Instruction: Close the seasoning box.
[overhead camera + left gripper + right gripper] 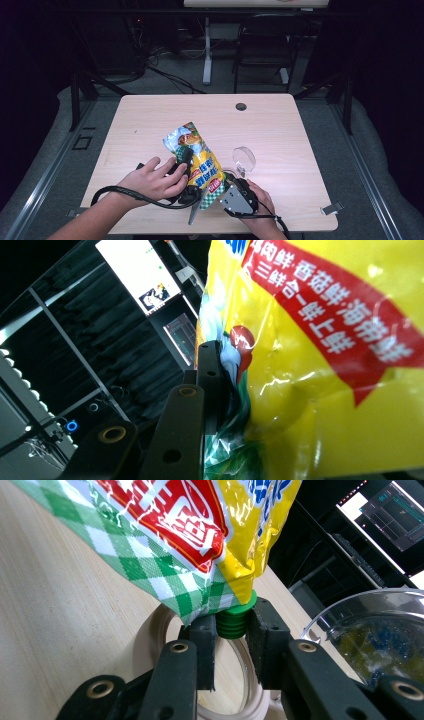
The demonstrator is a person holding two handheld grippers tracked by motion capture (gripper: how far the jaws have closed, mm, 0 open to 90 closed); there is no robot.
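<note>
Right gripper (232,635) jaws clamped on pouch's green cap (234,622), left gripper (220,385) pinching yellow pouch (197,162) body mid-table, clear bowl (244,159) just beside it, contents unclear.

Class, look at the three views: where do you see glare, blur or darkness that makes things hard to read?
High view: the table is evenly lit and the room around it is dark. Left gripper view: the pouch is very close, with soft print and white glare on the foil; the background is dim. Right gripper view: the green cap is sharp, glare streaks the pouch, and the clear bowl is blurred.
</note>
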